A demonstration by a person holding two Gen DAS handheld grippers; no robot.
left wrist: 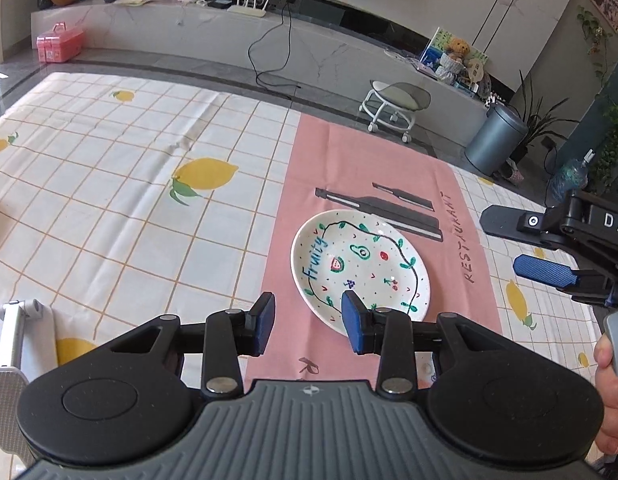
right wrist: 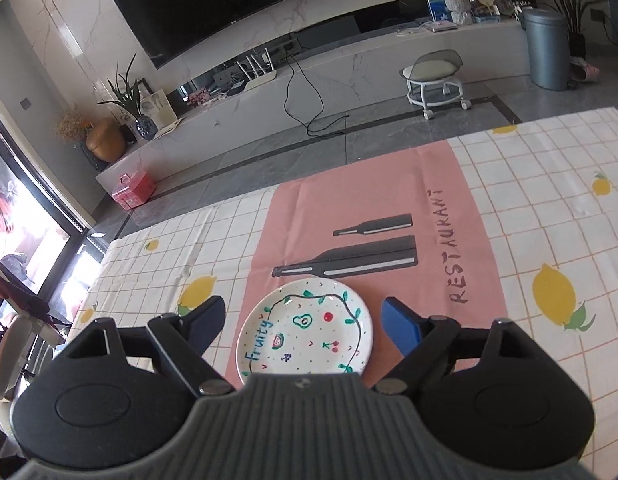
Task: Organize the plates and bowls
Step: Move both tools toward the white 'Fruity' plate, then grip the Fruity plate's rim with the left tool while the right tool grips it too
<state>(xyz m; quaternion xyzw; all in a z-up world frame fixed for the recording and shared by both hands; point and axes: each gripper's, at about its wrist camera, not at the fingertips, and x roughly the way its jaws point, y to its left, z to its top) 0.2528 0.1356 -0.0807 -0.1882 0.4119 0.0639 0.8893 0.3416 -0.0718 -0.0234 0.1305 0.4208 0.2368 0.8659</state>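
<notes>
Lemon-print tablecloth (left wrist: pixel 121 216) carries pink placemat (left wrist: pixel 349 152); "Fruity" plate (left wrist: pixel 361 268) lies flat on placemat, near edge, likely staged for pickup. Left gripper (left wrist: pixel 309 326) half-open, empty, over plate's near rim. Right gripper (right wrist: pixel 305 328) wide, empty, straddling plate from above.

Your table (left wrist: pixel 109 208) wears a white checked lemon-print cloth. On it lies a pink placemat (left wrist: pixel 349 160) printed with bottles and "RESTAURANT"; your painted "Fruity" plate (left wrist: pixel 361 268) rests flat on that.
</notes>
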